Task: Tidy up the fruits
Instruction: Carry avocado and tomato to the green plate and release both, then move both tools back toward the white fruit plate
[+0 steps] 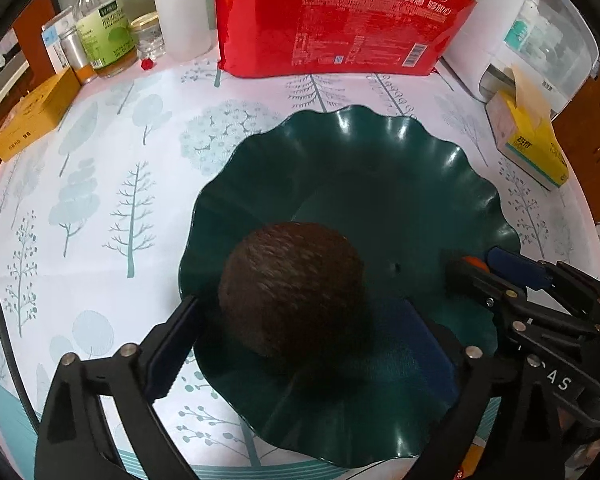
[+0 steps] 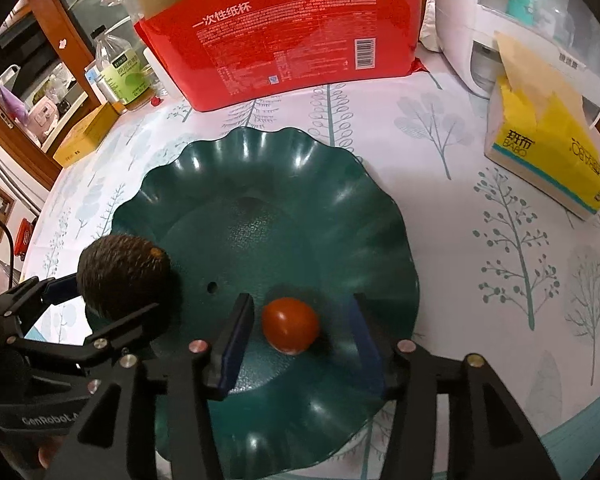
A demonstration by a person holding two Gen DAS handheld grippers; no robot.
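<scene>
Left gripper (image 1: 300,340): jaws standing wide apart, straddling the avocado (image 1: 292,292) with a gap on each side; pads not pressing it.
Avocado: dark brown, sitting on the near left slope of the green dish (image 1: 400,184); in the right wrist view (image 2: 124,276) its stem end is pointing up and toward the dish's middle, long axis running from the near left rim inward.
Right gripper (image 2: 300,344): jaws parted, standing either side of the tomato (image 2: 291,325), neither pad touching it.
Tomato: small, red, lying inside the dish near its near edge, long axis running roughly side to side between the pads.
Green dish: wavy-rimmed, resting on the tree-print tablecloth (image 2: 480,280) around the table's middle.
Tissue pack (image 2: 548,160): yellow, lying toward the table's far right edge, well apart from the dish.
Red bag (image 2: 284,28): standing at the table's far edge, behind the dish.
Bottles (image 1: 104,20): clustering at the far left corner.
</scene>
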